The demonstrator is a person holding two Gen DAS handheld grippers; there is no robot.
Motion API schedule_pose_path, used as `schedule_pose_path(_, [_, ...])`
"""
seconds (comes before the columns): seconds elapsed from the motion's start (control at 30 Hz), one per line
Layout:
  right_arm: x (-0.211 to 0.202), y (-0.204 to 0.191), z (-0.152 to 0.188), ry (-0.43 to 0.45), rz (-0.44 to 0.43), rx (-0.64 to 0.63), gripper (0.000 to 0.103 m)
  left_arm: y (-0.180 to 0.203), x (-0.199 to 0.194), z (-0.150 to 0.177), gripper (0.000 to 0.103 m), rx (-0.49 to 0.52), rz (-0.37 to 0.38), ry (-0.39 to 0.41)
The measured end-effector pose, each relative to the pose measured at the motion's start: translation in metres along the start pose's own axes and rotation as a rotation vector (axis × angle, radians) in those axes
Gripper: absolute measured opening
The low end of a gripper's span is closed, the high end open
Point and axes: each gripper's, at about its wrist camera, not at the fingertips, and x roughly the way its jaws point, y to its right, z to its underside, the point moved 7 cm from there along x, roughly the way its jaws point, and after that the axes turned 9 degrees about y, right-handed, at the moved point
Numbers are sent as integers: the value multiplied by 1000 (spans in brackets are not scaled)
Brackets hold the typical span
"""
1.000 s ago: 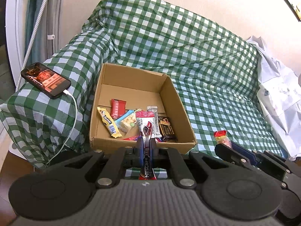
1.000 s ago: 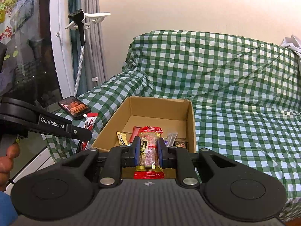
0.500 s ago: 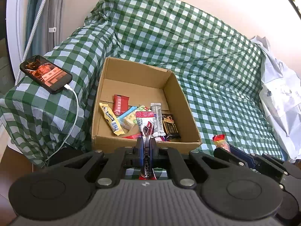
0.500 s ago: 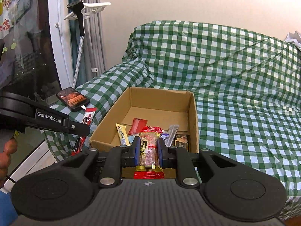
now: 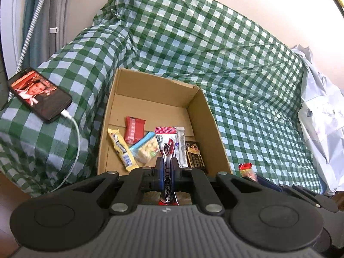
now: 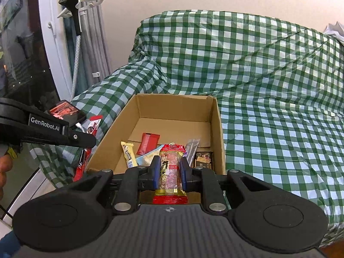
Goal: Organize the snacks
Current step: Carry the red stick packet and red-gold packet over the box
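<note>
2 tongs angle downward over the near rim of my cardboard box [image 5: 211, 116], which sits on the green-checked sofa [image 5: 247, 68]. My left tongs [image 5: 167, 165] pinch a thin red coffee stick [image 5: 168, 190] edge-on, its top reaching out over the snacks in the box. My right tongs [image 6: 169, 173] clamp a red nut bar [image 6: 171, 172] flat between the pads, pointing into the box.

The near wall of the cardboard box [image 5: 107, 148] is hidden behind the tongs' black body in both views. The red coffee stick [image 5: 166, 142] is covered in its middle by the pads. The dark bar's [image 5: 194, 155] print is too small to read.
</note>
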Motion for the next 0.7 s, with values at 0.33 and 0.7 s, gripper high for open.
schedule_pose_path(0.33, [48,8,-11,-38,-2,-7,20,-6,52,-23,6,42,-22,-44])
schedule_pose_path(0.7, [122,34,-24,-63,8,26,20,-4,124,-53,6,117,-78,-53])
